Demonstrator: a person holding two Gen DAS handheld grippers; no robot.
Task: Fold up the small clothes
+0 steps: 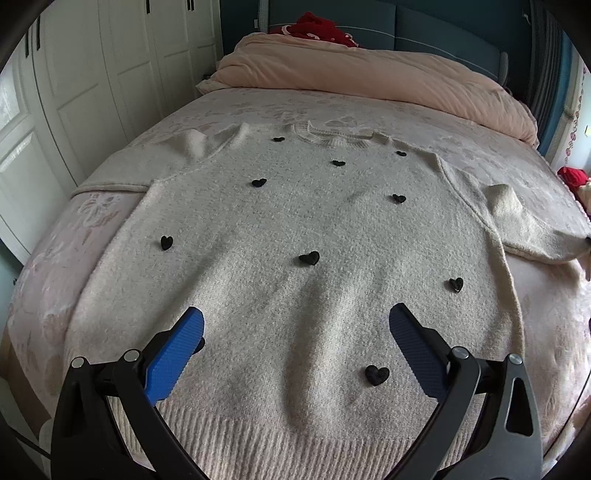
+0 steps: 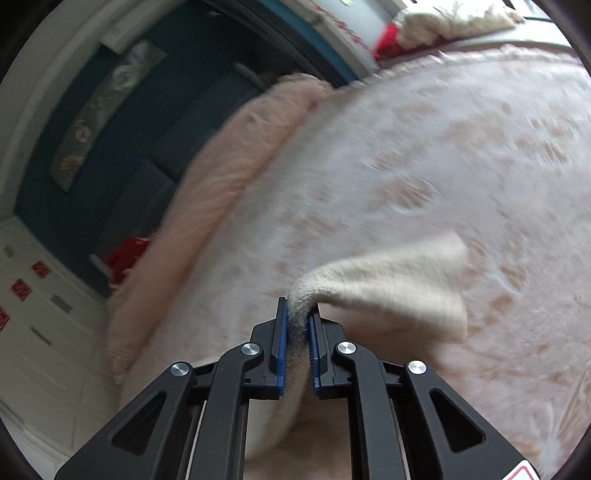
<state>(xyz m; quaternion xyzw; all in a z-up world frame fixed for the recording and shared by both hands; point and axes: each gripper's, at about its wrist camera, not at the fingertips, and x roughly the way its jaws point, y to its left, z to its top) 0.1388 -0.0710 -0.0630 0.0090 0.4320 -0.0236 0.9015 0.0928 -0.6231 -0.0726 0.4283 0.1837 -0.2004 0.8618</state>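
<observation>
Left tool point(image 1: 295, 317) gapes wide above the heart-dotted sweater point(image 1: 288, 229); right tool point(image 2: 297, 314) pinches its sleeve cuff point(image 2: 388, 291).

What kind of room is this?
Most likely a bedroom: a cream sweater lies spread on a bed, with a rolled pink quilt by the blue headboard and white wardrobe doors alongside.

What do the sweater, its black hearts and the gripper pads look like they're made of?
Sweater: cream fuzzy knit, probably wool or acrylic; nubbly pile, ribbed hem and collar. Black hearts: raised plush or felt patches, apparently sewn on. Left gripper pads: blue, finely ridged, likely rubber or plastic. Right gripper shows the same pads, clamped on a sweater edge.
</observation>
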